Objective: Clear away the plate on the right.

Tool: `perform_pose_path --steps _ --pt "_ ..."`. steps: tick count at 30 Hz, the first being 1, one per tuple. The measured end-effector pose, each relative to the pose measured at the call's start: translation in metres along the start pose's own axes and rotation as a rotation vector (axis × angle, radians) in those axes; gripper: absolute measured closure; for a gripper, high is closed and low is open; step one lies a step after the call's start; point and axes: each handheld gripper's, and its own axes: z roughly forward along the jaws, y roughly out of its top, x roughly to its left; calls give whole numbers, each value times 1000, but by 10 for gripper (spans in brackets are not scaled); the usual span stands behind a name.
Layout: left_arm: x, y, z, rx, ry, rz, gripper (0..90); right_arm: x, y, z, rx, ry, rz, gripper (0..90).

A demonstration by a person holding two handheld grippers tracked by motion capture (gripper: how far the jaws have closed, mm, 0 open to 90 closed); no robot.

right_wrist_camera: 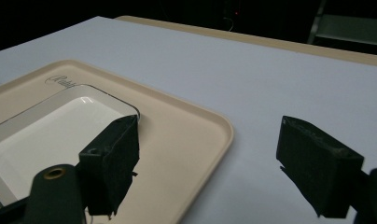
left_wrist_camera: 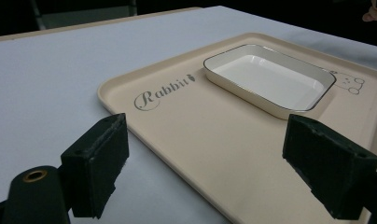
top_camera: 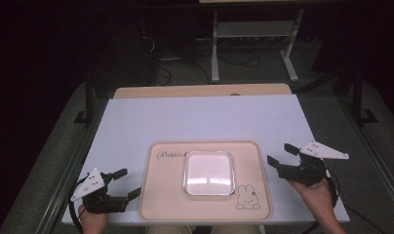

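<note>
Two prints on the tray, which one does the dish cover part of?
The "Rabbit" lettering at the tray's far left: the white dish hides its last letters. The rabbit drawing at the near right corner lies fully clear of the dish.

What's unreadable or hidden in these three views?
- Tray lettering: the dish covers its end in the high view; too small in the right gripper view.
- Dish's near side, right gripper view: hidden behind the right gripper jaw.
- Background beyond the table: too dark to identify.
- Left gripper: open over the tray, nothing hidden.
</note>
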Motion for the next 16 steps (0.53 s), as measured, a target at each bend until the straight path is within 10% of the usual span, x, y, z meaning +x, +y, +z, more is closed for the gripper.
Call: perform_pose_path --steps 16 --pt "0 0 -2 -1 9 5 140 -9 -38 -25 6 -25 -47 206"
